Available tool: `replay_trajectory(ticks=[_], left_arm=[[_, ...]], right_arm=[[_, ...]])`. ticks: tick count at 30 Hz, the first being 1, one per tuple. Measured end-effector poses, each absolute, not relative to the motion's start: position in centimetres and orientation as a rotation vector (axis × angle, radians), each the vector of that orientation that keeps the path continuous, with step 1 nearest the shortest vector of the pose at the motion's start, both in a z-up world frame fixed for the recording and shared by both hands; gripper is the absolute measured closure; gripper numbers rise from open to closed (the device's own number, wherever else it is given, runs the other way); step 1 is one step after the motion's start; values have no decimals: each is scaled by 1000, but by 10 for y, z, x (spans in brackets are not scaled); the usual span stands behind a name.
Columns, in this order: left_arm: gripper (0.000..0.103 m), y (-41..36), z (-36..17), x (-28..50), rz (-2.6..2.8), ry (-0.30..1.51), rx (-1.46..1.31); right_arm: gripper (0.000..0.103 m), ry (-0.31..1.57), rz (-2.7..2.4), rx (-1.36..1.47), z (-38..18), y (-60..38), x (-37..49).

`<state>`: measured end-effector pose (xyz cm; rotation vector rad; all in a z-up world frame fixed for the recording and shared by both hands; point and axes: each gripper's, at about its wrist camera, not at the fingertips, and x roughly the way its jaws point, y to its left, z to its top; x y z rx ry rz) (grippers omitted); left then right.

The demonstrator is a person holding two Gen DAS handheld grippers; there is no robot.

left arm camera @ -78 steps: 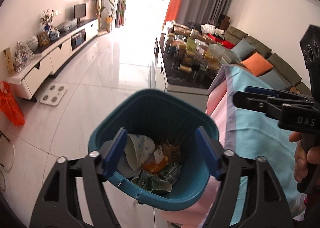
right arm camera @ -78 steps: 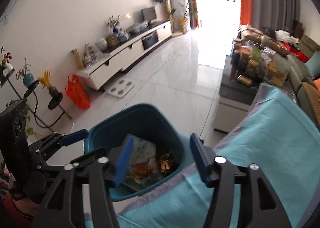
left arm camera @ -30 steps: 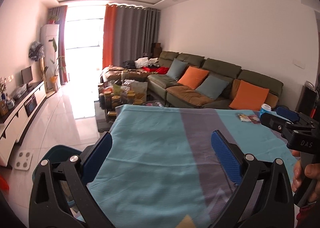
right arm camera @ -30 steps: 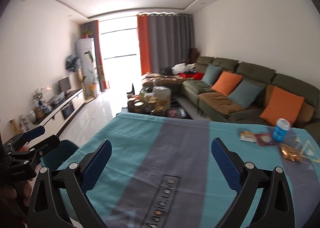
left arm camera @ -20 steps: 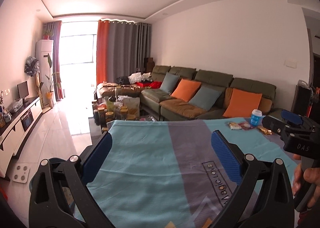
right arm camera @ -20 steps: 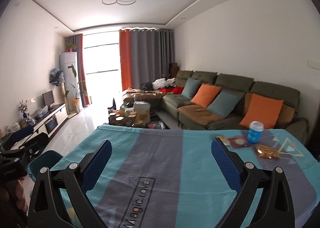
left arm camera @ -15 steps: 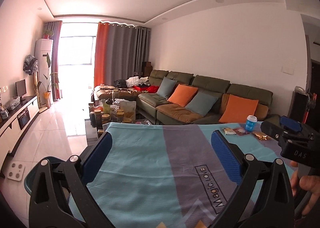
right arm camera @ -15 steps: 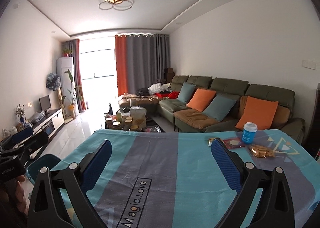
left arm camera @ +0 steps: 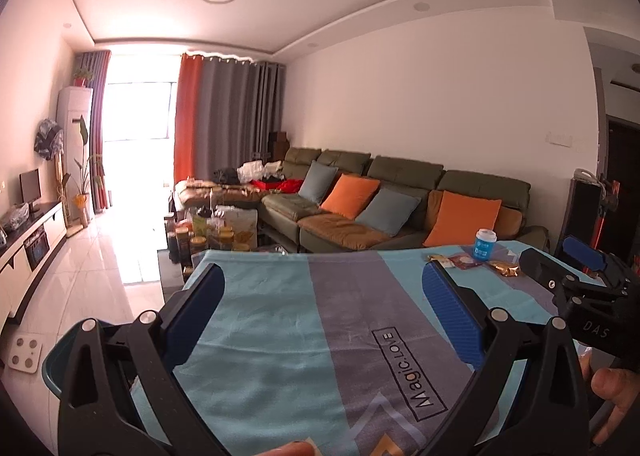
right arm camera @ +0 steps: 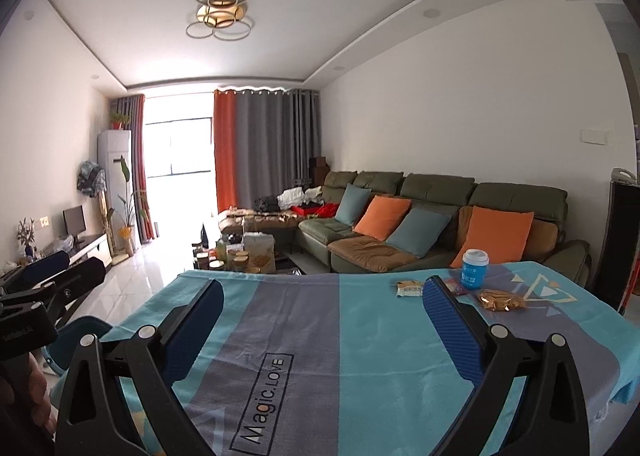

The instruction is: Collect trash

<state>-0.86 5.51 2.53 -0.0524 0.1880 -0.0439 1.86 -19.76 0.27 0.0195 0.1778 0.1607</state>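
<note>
Trash lies at the far right of the table with the teal and grey cloth (right arm camera: 304, 336): a blue paper cup (right arm camera: 474, 269), a gold wrapper (right arm camera: 500, 300), a pale snack packet (right arm camera: 409, 288) and a red packet partly behind my finger. The cup also shows in the left wrist view (left arm camera: 485, 244), with the gold wrapper (left arm camera: 505, 268) beside it. My left gripper (left arm camera: 324, 316) is open and empty over the near left of the table. My right gripper (right arm camera: 320, 320) is open and empty, well short of the trash. The teal bin (left arm camera: 56, 360) stands on the floor at the table's left edge.
A green sofa (right arm camera: 440, 215) with orange and blue cushions runs behind the table. A low coffee table (right arm camera: 240, 256) crowded with jars stands beyond the far edge. A TV cabinet (left arm camera: 28, 232) lines the left wall. A black stand (right arm camera: 620, 240) is at the far right.
Both grippers have swung up and to the right, away from the bin full of trash, and now face across the table. The cup and wrappers have come into view.
</note>
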Motion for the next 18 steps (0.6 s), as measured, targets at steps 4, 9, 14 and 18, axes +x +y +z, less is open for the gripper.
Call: replay_trajectory(ticks=[4, 9, 14, 18], left_arm=[[6, 53, 28, -15, -38, 160, -40], [5, 54, 28, -19, -20, 155, -50], [5, 56, 28, -23, -11, 147, -54], [5, 55, 27, -24, -7, 146, -57]], right_arm=[[7, 165, 152, 9, 4, -193, 13], [7, 150, 147, 13, 4, -191, 7], [7, 141, 137, 21, 4, -192, 5], [7, 140, 139, 21, 4, -192, 7]])
